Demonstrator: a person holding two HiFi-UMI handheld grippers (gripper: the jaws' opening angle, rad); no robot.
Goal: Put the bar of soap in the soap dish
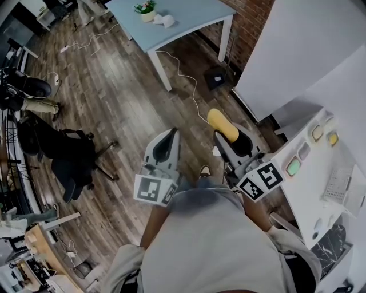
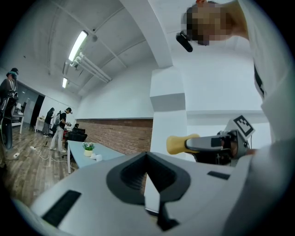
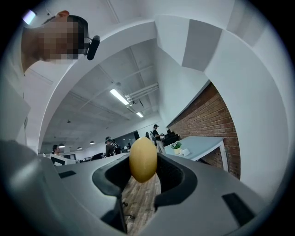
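Note:
A yellow oval bar of soap (image 1: 220,121) sticks out of my right gripper (image 1: 229,139), which is shut on it and held level above the wood floor. The same soap (image 3: 143,159) fills the gap between the jaws of the right gripper (image 3: 144,177) in its own view. From the left gripper view the soap (image 2: 177,144) shows side on. My left gripper (image 1: 172,134) is beside it to the left, shut and holding nothing, with its tips meeting (image 2: 147,154). Several small coloured dishes, one green (image 1: 293,166), sit on a white counter (image 1: 320,189) to the right.
A blue table (image 1: 183,26) with a potted plant (image 1: 146,10) stands far ahead. A black office chair (image 1: 68,157) is on the left and a white cable (image 1: 184,74) runs over the floor. A white wall (image 1: 303,46) and brick wall (image 1: 251,23) close the right side.

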